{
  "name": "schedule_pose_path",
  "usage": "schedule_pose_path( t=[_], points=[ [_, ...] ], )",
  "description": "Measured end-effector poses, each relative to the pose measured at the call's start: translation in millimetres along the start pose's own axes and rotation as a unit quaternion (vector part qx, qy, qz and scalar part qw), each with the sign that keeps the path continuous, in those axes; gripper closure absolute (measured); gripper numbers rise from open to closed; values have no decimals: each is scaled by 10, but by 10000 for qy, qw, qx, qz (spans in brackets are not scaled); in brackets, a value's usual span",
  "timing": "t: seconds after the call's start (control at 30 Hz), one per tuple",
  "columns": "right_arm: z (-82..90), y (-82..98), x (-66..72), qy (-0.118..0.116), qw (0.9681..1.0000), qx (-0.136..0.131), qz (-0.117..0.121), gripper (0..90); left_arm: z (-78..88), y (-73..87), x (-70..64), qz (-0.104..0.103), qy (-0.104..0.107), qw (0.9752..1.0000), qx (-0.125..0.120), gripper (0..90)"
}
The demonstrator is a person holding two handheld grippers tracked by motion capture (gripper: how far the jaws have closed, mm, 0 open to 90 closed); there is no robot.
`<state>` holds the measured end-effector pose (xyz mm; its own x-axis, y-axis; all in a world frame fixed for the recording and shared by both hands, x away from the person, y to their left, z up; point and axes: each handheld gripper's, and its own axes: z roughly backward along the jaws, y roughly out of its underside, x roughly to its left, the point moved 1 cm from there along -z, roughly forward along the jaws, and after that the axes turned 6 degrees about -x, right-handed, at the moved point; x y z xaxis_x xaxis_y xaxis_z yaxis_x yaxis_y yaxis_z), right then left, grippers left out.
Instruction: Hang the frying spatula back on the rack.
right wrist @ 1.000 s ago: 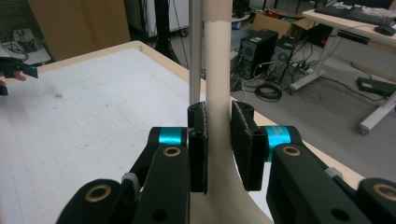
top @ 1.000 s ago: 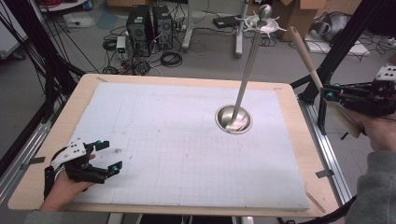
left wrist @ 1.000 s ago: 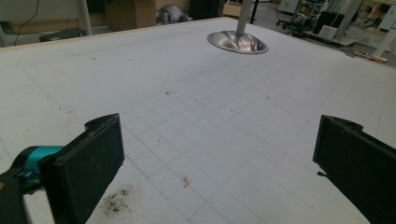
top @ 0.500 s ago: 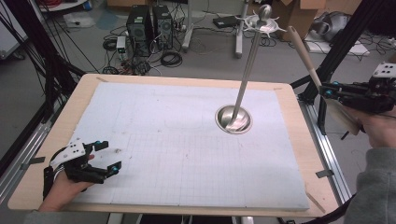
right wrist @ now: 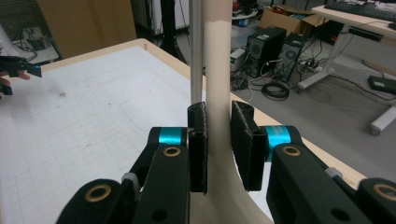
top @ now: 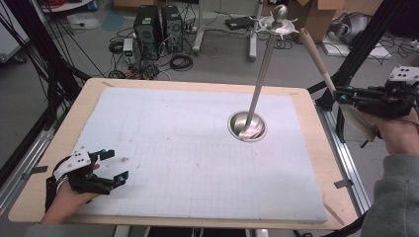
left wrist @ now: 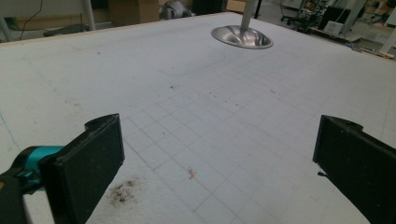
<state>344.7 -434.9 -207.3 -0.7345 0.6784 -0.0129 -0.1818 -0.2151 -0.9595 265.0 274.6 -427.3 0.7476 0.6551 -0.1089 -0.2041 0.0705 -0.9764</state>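
Off the right edge of the surface (top: 316, 148), the right hand-held gripper (top: 346, 95) pinches a wooden spatula (top: 321, 69) — handle up. Near the front-left corner, the left hand-held gripper (top: 112, 165) rests spread wide — holding nothing.

Right tongs (top: 341, 94), clamped on wooden spatula (top: 316, 57), shifted slightly toward right edge of high view, off tabletop (top: 306, 148) side. Spatula travelled with them, handle tip now bit farther from metal stand (top: 262, 74). Right hand (top: 400, 136) moved along.
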Motion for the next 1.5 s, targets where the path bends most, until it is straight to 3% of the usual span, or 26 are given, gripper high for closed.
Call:
schedule_pose_path(
  t=[0.67,1.5],
  points=[
    [-150,96,22,-75,9999,80,-63,776,-4,5,-6,-16,11,10000,40,24],
    [-498,174,40,-171,9996,232,-42,777,16,0,-25,-12,-11,10000,39,24]
  ],
)
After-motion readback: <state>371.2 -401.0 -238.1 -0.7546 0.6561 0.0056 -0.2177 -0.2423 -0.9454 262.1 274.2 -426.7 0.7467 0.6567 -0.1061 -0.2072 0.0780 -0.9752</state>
